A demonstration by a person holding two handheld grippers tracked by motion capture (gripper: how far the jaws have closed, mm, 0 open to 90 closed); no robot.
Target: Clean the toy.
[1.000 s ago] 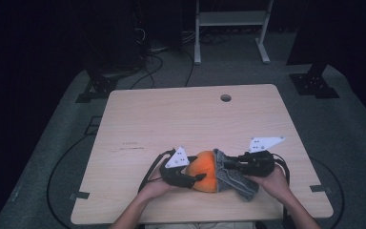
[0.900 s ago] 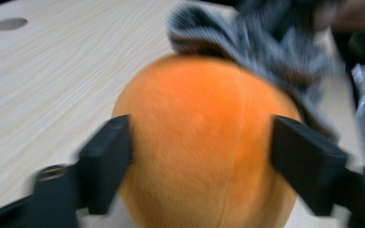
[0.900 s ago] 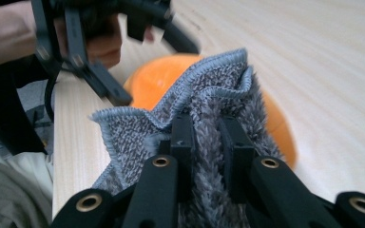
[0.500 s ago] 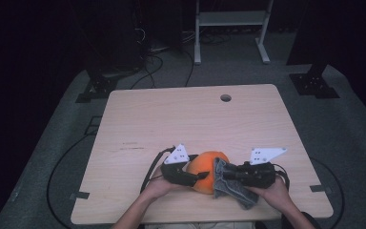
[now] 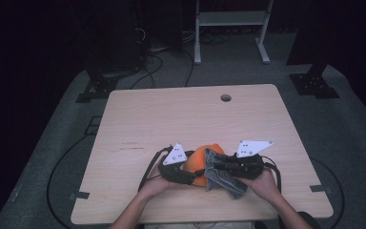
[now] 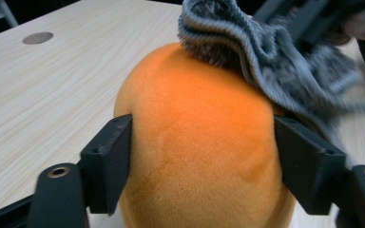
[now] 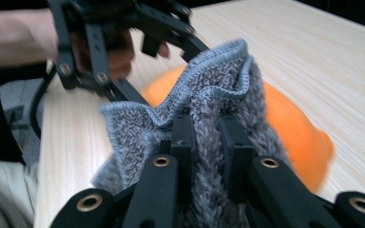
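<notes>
- A light wooden table (image 5: 147, 124) carries the things, and both hands work close to its near edge, about midway between the near corners.
- An orange foam ball (image 5: 201, 161) rests on the table there; its surface looks soft and finely textured in the left gripper view (image 6: 195, 137).
- The left tongs (image 5: 189, 172) clamp the orange foam ball: in the left gripper view the two black jaws press against its opposite sides, spread fairly wide by its bulk.
- The person's left hand (image 5: 158, 181) grips the left tongs from the near edge, and a grey three-cornered plate sits on top of them.
- The right tongs (image 5: 215, 165) pinch a grey cloth (image 5: 221, 174); in the right gripper view the jaws stand narrow with the bunched fabric (image 7: 204, 123) squeezed between them.
- The grey cloth lies against the top and right side of the orange foam ball, touching it, and its ribbed hem drapes over the foam in the left gripper view (image 6: 261, 52).
- The rest of the grey cloth hangs down toward the near edge of the table, just beside the person's right hand (image 5: 262, 181).
- A round hole (image 5: 226, 98) marks the table near its far edge, well apart from the hands.
- Black cables trail from both tongs over the near edge.
- Beyond the far edge, a white frame (image 5: 231, 28) stands on the grey floor.
</notes>
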